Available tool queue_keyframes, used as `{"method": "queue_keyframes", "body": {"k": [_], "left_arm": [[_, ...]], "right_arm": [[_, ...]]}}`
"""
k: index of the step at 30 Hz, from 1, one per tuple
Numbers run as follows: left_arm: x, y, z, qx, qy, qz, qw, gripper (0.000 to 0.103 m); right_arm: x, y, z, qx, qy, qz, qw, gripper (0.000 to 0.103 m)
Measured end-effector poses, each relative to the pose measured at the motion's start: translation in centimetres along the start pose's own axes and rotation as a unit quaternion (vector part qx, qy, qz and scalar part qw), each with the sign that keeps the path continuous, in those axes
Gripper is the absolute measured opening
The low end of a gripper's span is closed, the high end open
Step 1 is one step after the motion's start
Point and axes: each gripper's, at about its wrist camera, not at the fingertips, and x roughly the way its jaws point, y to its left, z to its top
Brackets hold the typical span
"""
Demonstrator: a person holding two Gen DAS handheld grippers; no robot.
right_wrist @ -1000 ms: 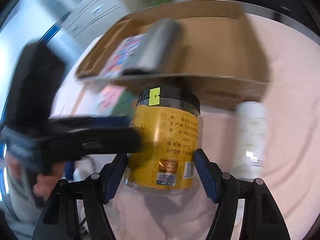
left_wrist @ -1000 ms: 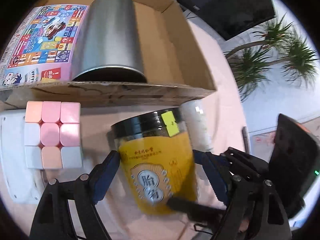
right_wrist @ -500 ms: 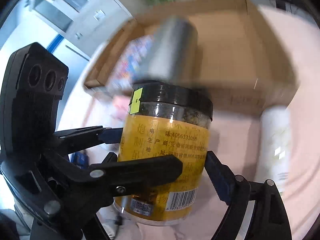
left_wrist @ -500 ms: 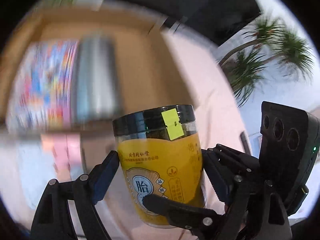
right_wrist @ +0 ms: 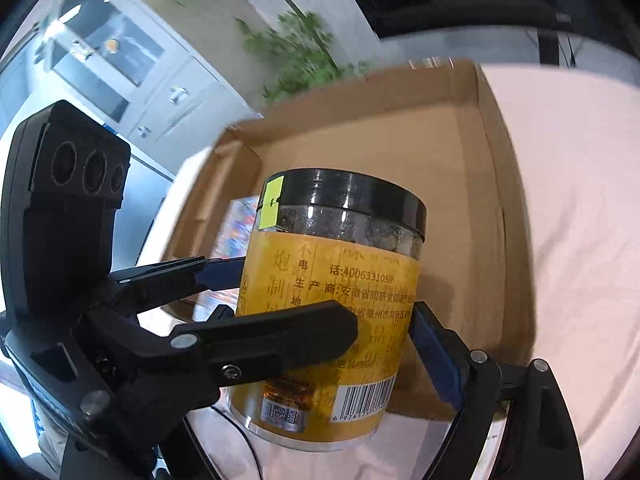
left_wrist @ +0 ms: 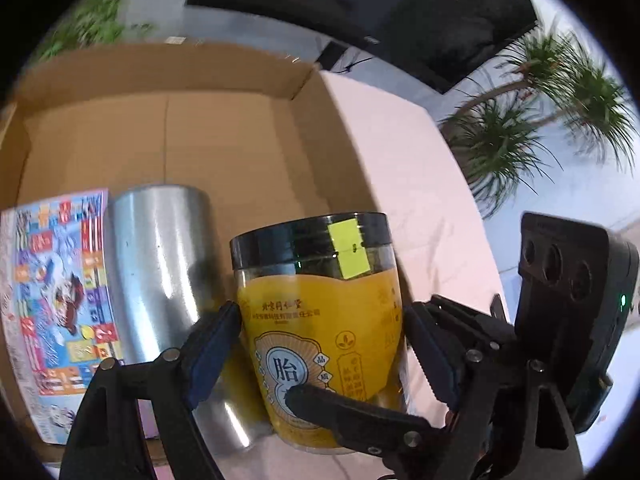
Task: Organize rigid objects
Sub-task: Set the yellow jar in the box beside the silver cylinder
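Observation:
A yellow-labelled jar (left_wrist: 324,320) with a black lid is held upright in the air by both grippers, over the near edge of an open cardboard box (left_wrist: 224,128). My left gripper (left_wrist: 320,344) is shut on the jar's sides. My right gripper (right_wrist: 332,340) is also shut on the jar (right_wrist: 332,300), from the other side. Inside the box lie a silver metal can (left_wrist: 160,280) and a colourful flat game box (left_wrist: 56,292) at the left.
The box (right_wrist: 472,208) sits on a pale pink tablecloth (right_wrist: 580,220). Its right half is bare cardboard. A potted plant (left_wrist: 532,120) and a dark screen (left_wrist: 400,12) stand beyond the table. Cabinets (right_wrist: 120,64) are at the far left.
Both grippers have lifted the jar from the table up and forward, to above the box's near wall. The cube and the white bottle have dropped out of view.

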Motion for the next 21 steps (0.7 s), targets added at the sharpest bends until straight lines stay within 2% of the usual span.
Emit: {"method": "queue_keyframes", "body": {"k": [3, 5, 10, 12, 15, 17, 19, 21], "left_arm": [[0.3, -0.9, 0.3, 0.006, 0.001, 0.012, 0.9999, 0.080], [-0.3, -1.2, 0.5, 0.013, -0.012, 0.031, 0.9994, 0.080], [-3.1, -0.5, -0.5, 0.008, -0.046, 0.044, 0.9980, 0.080], [-4.3, -0.3, -1.2, 0.012, -0.062, 0.041, 0.9972, 0.080], [-6.9, -0.1, -3.7, 0.032, -0.104, 0.058, 0.9923, 0.080], [-8.4, -0.3, -5.8, 0.052, -0.129, 0.075, 0.9875, 0.081], [-9.5, -0.1, -7.9, 0.067, -0.137, 0.093, 0.9839, 0.081], [-10.0, -0.1, -9.7, 0.082, -0.140, 0.110, 0.9806, 0.081]], "right_arm": [[0.9, -0.9, 0.2, 0.000, 0.005, -0.013, 1.000, 0.085], [1.6, -1.1, 0.1, 0.004, 0.017, -0.033, 0.999, 0.085], [3.0, -0.5, -1.0, -0.009, 0.030, -0.094, 0.995, 0.087], [2.7, 0.2, -1.3, -0.018, 0.030, -0.101, 0.994, 0.088], [-0.9, 1.2, -3.0, -0.049, 0.014, -0.078, 0.996, 0.089], [-4.1, 1.6, -5.0, -0.066, -0.024, -0.079, 0.994, 0.091], [-6.9, 0.9, -7.3, -0.064, -0.058, -0.095, 0.992, 0.092], [-8.8, -1.3, -10.2, -0.046, -0.073, -0.119, 0.989, 0.092]]}}
